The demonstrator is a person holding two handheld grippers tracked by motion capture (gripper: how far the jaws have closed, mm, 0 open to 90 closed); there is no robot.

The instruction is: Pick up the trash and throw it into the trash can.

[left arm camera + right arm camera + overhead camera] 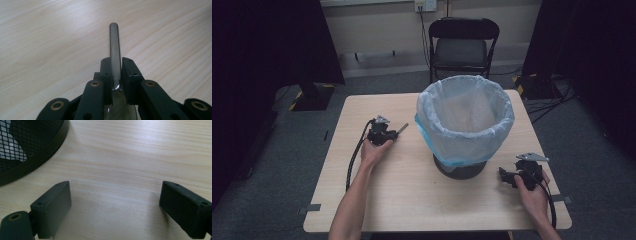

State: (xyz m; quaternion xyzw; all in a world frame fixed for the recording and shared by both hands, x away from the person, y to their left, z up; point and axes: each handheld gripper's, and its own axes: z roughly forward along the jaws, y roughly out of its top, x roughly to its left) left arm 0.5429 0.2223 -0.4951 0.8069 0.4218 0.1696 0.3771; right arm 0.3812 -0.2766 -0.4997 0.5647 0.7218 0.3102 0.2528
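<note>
Gripping a slim metal spoon (114, 50) by the neck, the left gripper (383, 131) sat left of centre in the high view; jaws clamped, handle jutting toward the bin. Judged risk: smooth metal on so narrow a hold could pivot or slip. The black mesh wastebasket with pale plastic liner (464, 120) stood at centre. Left forearm stretched forward, hand (373, 151) low on the light wooden table (412, 200). Right gripper (521, 175), lower right, held wide apart, empty, beside the bin's base.
</note>
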